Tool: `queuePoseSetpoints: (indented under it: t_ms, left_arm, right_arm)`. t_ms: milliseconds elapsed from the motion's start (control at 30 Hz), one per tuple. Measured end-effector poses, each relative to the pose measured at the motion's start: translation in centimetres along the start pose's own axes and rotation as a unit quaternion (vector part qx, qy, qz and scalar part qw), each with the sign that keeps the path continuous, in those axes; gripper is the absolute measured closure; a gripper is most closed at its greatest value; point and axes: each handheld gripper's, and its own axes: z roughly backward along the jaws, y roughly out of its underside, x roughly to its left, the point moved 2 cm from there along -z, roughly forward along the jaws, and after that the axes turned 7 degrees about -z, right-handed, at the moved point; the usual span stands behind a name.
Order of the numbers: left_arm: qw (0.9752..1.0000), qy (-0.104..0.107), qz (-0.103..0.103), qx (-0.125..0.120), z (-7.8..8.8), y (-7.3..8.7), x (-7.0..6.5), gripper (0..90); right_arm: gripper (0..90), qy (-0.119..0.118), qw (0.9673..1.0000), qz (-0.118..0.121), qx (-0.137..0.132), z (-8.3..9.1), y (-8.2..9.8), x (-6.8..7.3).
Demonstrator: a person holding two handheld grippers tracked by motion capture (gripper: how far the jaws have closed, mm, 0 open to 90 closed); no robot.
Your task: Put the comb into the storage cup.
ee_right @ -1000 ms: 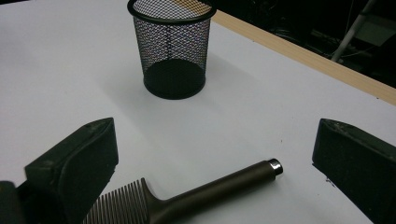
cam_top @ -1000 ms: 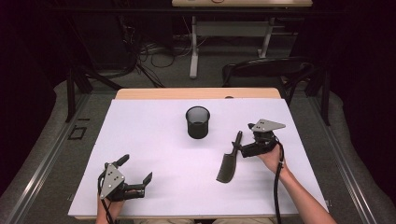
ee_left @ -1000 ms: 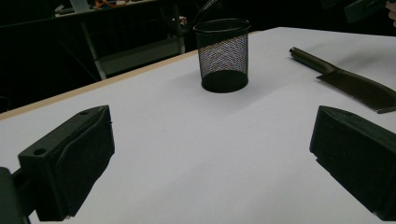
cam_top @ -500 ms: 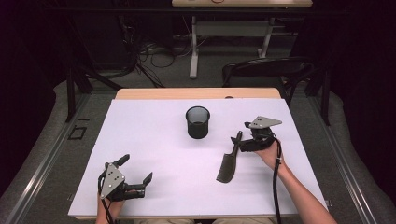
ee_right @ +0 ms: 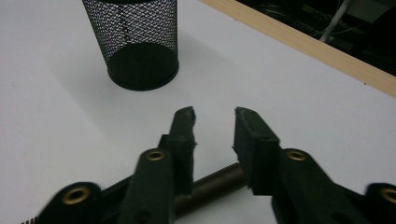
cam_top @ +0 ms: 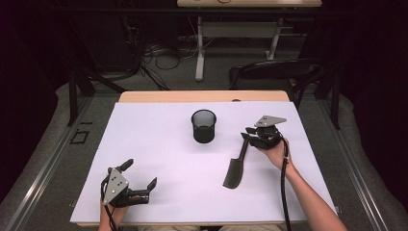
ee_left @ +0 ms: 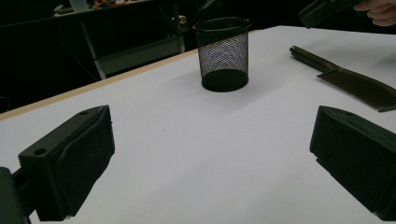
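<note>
The right gripper (ee_right: 214,116) is seen with its jaws narrowed, having just been closing, astride the comb handle (ee_right: 219,182). A black mesh cup (ee_right: 135,42) is observed upright beyond, on the white table (ee_right: 303,98).

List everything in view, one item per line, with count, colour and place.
mesh cup: one, black, upright on the far middle of the table.
comb: one, black, flat on the table, handle end between the right gripper's fingers.
table: one, white top with a wood far edge.
chair: one, black, beyond the table's far right.
desk legs: white, on the floor farther back.
left gripper: one, black, open, at the near left of the table, nothing between its fingers.
right gripper: one, black; its jaws have just been closing around the comb's handle.
</note>
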Motion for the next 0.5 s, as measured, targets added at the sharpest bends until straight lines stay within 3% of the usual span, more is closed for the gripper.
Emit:
queuePoseSetpoints:
  t_ms: [67, 100, 200, 500]
  left_arm:
    - [1.0, 0.0, 0.0, 0.001, 0.0, 0.0, 0.0, 0.1]
    - [1.0, -0.001, -0.001, 0.002, 0.0, 0.0, 0.0, 0.1]
    - [1.0, 0.0, -0.005, 0.002, 0.0, 0.0, -0.1, 0.1]
    - [1.0, -0.001, -0.002, 0.002, 0.0, 0.0, 0.0, 0.2]
  right_arm:
    - [78.1, 0.002, 1.0, 0.0, 0.002, -0.1, 0.0, -0.1]
    - [85.2, 0.004, 1.0, 0.004, 0.008, -0.2, -0.1, -0.1]
    - [89.9, 0.008, 0.9998, 0.011, 0.014, -0.4, -0.2, -0.1]
    - [90.0, 0.033, 0.9982, 0.038, 0.033, -1.5, -0.4, -0.4]
